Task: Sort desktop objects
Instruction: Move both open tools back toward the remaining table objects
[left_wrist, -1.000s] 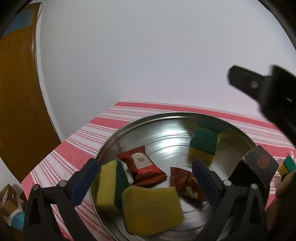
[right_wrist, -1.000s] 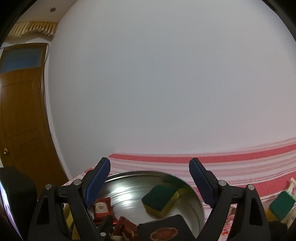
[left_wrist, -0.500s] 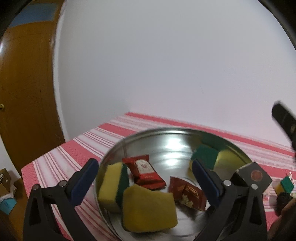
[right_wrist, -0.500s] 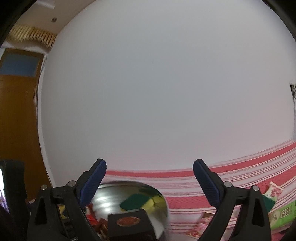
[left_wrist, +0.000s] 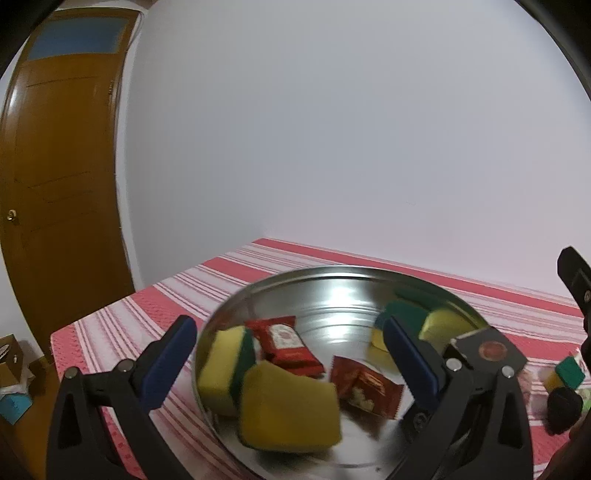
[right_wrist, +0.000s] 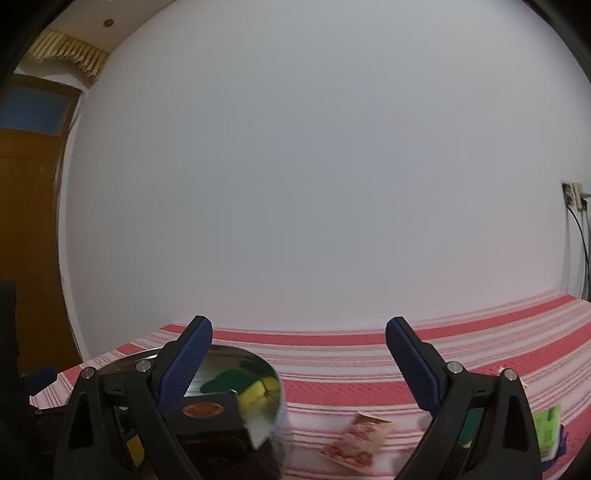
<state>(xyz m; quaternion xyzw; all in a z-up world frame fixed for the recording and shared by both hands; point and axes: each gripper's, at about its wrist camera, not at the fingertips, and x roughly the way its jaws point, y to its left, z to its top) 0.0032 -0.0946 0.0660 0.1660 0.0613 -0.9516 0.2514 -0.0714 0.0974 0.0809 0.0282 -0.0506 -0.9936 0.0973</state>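
Nearby, black box (left_wrist: 487, 353) beside tray (left_wrist: 332, 277), wrappers

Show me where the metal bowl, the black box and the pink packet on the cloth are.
metal bowl (left_wrist: 332, 291): left wrist view, bare inner wall at the back.
black box (left_wrist: 489, 350): left wrist view, top face near the red seal.
pink packet (right_wrist: 356, 437): right wrist view, middle of the wrapper.

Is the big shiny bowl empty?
No. The metal bowl holds yellow-green sponges and red snack packets.
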